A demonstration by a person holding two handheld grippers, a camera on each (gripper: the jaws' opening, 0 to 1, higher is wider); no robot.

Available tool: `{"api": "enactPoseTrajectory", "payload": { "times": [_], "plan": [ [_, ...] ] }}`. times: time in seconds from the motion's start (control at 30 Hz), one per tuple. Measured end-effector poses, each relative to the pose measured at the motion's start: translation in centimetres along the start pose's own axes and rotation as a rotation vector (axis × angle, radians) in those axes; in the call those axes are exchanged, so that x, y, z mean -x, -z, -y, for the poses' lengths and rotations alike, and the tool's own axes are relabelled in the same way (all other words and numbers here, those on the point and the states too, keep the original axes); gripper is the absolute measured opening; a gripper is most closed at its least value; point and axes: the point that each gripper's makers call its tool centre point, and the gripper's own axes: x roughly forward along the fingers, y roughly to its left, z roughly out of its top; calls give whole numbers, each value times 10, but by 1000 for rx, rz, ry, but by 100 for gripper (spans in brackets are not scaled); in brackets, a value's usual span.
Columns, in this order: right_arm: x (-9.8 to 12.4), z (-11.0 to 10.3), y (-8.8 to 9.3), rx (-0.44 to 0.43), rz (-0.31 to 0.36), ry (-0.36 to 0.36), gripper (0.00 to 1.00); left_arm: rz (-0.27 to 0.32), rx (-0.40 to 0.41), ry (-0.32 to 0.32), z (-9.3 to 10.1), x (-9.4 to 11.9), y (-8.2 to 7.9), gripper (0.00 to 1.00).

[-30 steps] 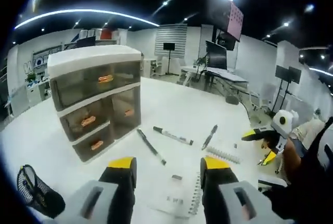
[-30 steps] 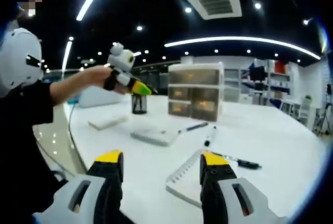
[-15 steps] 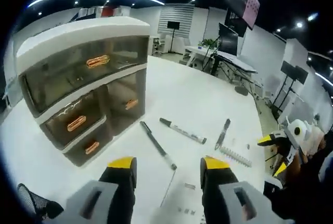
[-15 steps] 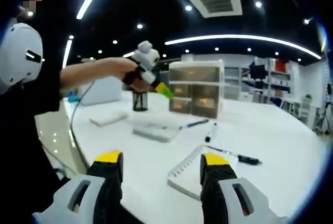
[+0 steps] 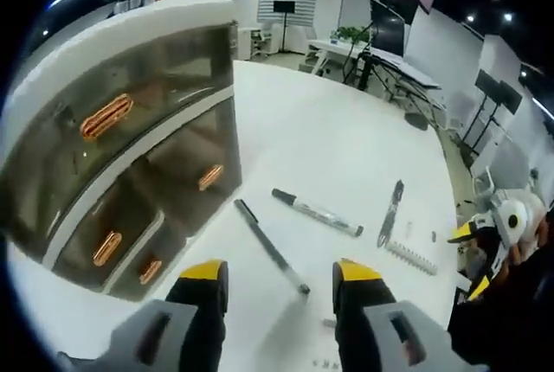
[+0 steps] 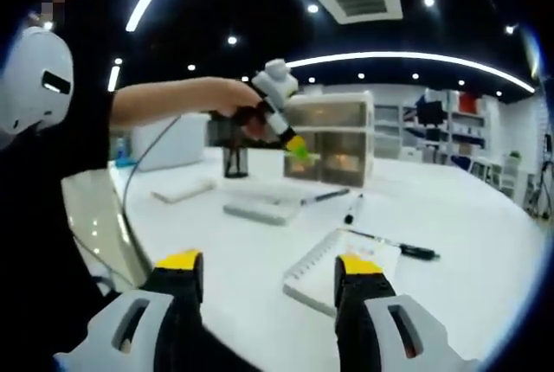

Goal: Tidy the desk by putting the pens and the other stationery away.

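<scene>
In the left gripper view the drawer unit (image 5: 121,138) stands up and to the left of the left gripper (image 5: 279,290), close by, its smoky drawers shut. The left gripper's jaws are spread apart with nothing between them. Just ahead of the jaws a black pen (image 5: 270,246) lies on the white desk (image 5: 329,138), its near end between the tips. Beyond it and a little right lies a marker (image 5: 318,213), then a dark pen (image 5: 390,213) just beside a notebook's spiral edge (image 5: 411,255)

In the right gripper view the right gripper (image 6: 268,277) has its jaws wide and holds nothing. Far left ahead stand a mesh cup (image 6: 235,163) and two flat pads (image 6: 183,190) (image 6: 257,211). A spiral notebook (image 6: 333,264) lies just ahead between the jaw tips, a pen (image 6: 400,249) at its right edge; a pen (image 6: 322,196) and marker (image 6: 352,210) lie farther on, before the drawers
</scene>
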Motion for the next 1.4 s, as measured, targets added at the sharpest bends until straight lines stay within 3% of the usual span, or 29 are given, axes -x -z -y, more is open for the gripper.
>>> {"api": "enactPoseTrajectory", "payload": {
  "times": [0.13, 0.3, 0.57, 0.77, 1.4],
  "plan": [
    [1, -1, 2, 8, -14, -3, 58, -67, 1, 21, 4, -8, 2, 45],
    [1, -3, 2, 16, -18, -5, 58, -123, -8, -7, 0, -19, 0, 43],
    [4, -4, 8, 13, -35, -6, 58, -169, -10, -8, 2, -42, -2, 40],
    [7, -2, 10, 11, -40, 1, 58, -204, -23, -20, -1, -56, 6, 36],
    [8, 1, 15, 6, -54, 12, 58, -215, -4, -36, -20, -80, 14, 24]
  ]
}}
